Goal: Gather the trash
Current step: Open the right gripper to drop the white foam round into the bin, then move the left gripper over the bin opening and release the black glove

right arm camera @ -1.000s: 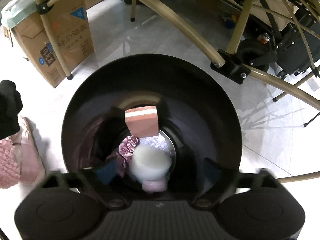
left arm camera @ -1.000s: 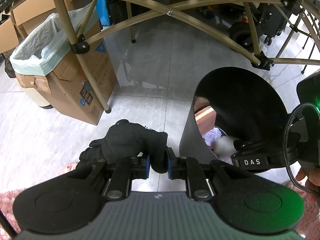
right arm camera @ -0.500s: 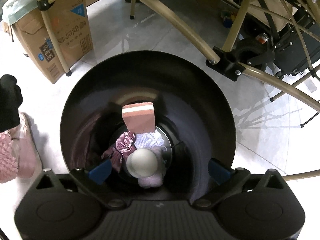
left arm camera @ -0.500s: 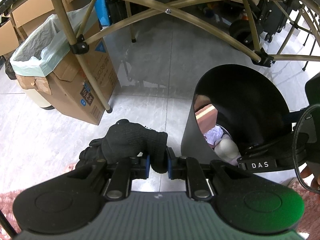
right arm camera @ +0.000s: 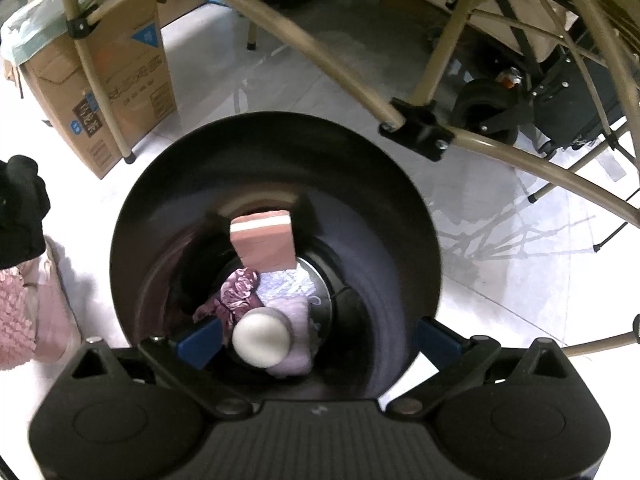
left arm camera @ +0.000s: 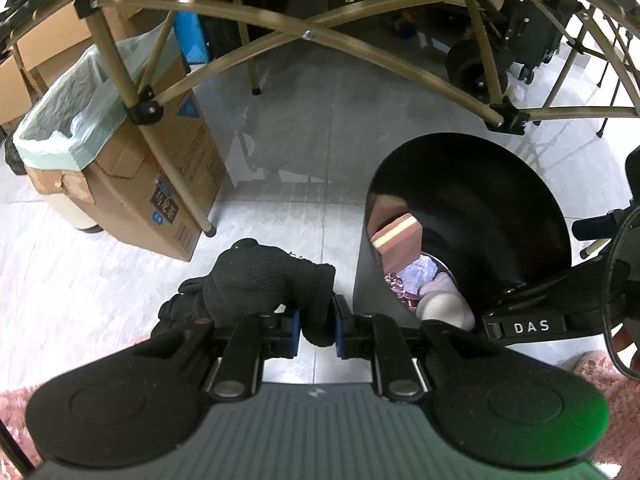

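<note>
Left wrist view: jaws of the left gripper (left arm camera: pixel 316 326) clamped on a fold of a black knitted glove (left arm camera: pixel 264 284), blue pads pinching the cuff edge. Bulk of the glove bunched ahead and to the left of the jaws, hanging above the grey floor tiles (left arm camera: pixel 312 128). Black bin (left arm camera: pixel 472 216) just right of the jaws and a little ahead, its open mouth tilted toward the camera. Inside, a pink-and-white block (left arm camera: pixel 400 240), crumpled wrappers and a pale round ball (left arm camera: pixel 440 306). Right gripper's frame, marked DAS, over the near rim of the bin. Lined cardboard box (left arm camera: pixel 132 176) well off to the left, behind a tan folding frame (left arm camera: pixel 304 36).

Right wrist view: right gripper (right arm camera: pixel 316 334) straight above the bin's mouth, jaws wide apart, blue pads either side of the opening, nothing pressed between them. Pale ball (right arm camera: pixel 262 338) between the pads but deeper in the bin, apparently not held; purple foil wrapper (right arm camera: pixel 236 296) and pink block (right arm camera: pixel 264 244) ahead of it. Glove (right arm camera: pixel 20 208) far to the left of these jaws, at the frame edge.

Judgement: glove still outside the bin, left gripper the one carrying it; likely next a short sideways carry to the right over the rim, then release. Possible snag: right gripper crowding the opening.
</note>
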A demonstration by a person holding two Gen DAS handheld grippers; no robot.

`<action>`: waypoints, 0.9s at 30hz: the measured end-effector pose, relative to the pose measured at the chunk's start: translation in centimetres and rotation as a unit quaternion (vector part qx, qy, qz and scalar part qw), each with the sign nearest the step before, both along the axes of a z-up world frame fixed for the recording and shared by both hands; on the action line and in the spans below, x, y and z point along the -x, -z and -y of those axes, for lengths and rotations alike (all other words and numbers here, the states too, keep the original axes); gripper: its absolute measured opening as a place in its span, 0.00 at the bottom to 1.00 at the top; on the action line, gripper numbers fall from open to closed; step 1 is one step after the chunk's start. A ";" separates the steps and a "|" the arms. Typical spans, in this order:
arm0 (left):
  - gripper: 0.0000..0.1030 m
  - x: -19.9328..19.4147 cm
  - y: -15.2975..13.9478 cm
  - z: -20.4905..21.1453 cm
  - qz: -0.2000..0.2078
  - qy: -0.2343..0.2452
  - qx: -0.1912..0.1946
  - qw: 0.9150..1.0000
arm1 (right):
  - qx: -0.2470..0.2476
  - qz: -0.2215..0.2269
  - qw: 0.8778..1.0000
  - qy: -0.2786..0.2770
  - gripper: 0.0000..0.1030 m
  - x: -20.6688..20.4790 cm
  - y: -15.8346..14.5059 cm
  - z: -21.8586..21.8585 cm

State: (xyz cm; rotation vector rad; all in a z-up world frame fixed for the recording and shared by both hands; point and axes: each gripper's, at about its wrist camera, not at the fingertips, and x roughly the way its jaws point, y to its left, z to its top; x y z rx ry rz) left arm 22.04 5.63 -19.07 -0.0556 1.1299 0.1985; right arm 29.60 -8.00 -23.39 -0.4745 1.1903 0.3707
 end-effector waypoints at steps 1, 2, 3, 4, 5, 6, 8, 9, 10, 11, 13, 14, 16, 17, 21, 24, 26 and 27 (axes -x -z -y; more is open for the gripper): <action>0.16 -0.1 -0.1 0.2 0.002 0.003 -0.002 1.000 | -0.001 0.002 1.000 0.002 1.00 0.0 -0.1 0.2; 0.16 -0.1 -0.1 0.4 0.004 0.005 -0.004 1.000 | -0.002 0.004 1.000 0.004 1.00 0.0 -0.3 0.5; 0.16 -0.2 -0.2 0.6 0.006 0.007 -0.007 1.000 | -0.003 0.007 1.000 0.006 1.00 0.0 -0.6 0.8; 0.16 -0.3 -0.3 0.8 0.008 0.009 -0.009 1.000 | -0.004 0.010 1.000 0.008 1.00 0.0 -0.7 1.1; 0.16 -0.3 -0.4 1.1 0.010 0.012 -0.010 1.000 | -0.005 0.013 1.000 0.009 1.00 0.1 -1.0 1.4; 0.16 -0.4 -0.4 1.3 0.011 0.015 -0.011 1.000 | -0.006 0.015 1.000 0.010 1.00 0.1 -1.2 1.7; 0.16 -0.6 -0.5 1.8 0.013 0.022 -0.011 1.000 | -0.007 0.020 1.000 0.014 1.00 0.2 -1.5 2.2; 0.16 -0.7 -0.6 2.1 0.013 0.026 -0.012 1.000 | -0.008 0.022 1.000 0.016 1.00 0.2 -1.7 2.6; 0.16 -0.8 -0.6 2.4 0.014 0.030 -0.012 0.999 | -0.009 0.024 0.999 0.019 1.00 0.2 -1.9 2.9; 0.16 -0.9 -0.6 2.7 0.014 0.034 -0.012 0.999 | -0.009 0.027 0.999 0.022 1.00 0.2 -2.1 3.3; 0.16 -1.2 -0.6 3.4 0.013 0.044 -0.011 0.999 | -0.011 0.031 0.999 0.028 1.00 0.2 -2.6 4.1; 0.16 -1.2 -0.6 3.8 0.014 0.048 -0.012 0.999 | -0.011 0.034 0.999 0.032 1.00 0.2 -2.8 4.6; 0.16 -1.4 -0.6 4.5 0.015 0.058 -0.014 0.998 | -0.013 0.039 0.998 0.041 1.00 0.1 -3.2 5.5; 0.16 -1.5 -0.6 4.8 0.016 0.062 -0.013 0.998 | -0.015 0.041 0.998 0.045 1.00 0.1 -3.4 6.0; 0.16 -2.1 -0.8 6.2 0.021 0.079 -0.014 0.997 | -0.019 0.048 0.997 0.055 1.00 0.5 -4.0 7.7; 0.16 -2.6 -0.9 7.3 0.025 0.093 -0.014 0.995 | -0.017 0.051 0.997 0.063 1.00 0.7 -4.3 9.0; 0.16 -3.0 -0.8 8.2 0.025 0.104 -0.013 0.994 | -0.012 0.053 0.996 0.066 1.00 1.0 -4.3 9.5; 0.16 -3.1 -0.8 8.6 0.026 0.109 -0.013 0.994 | -0.009 0.054 0.996 0.068 1.00 1.1 -4.3 9.9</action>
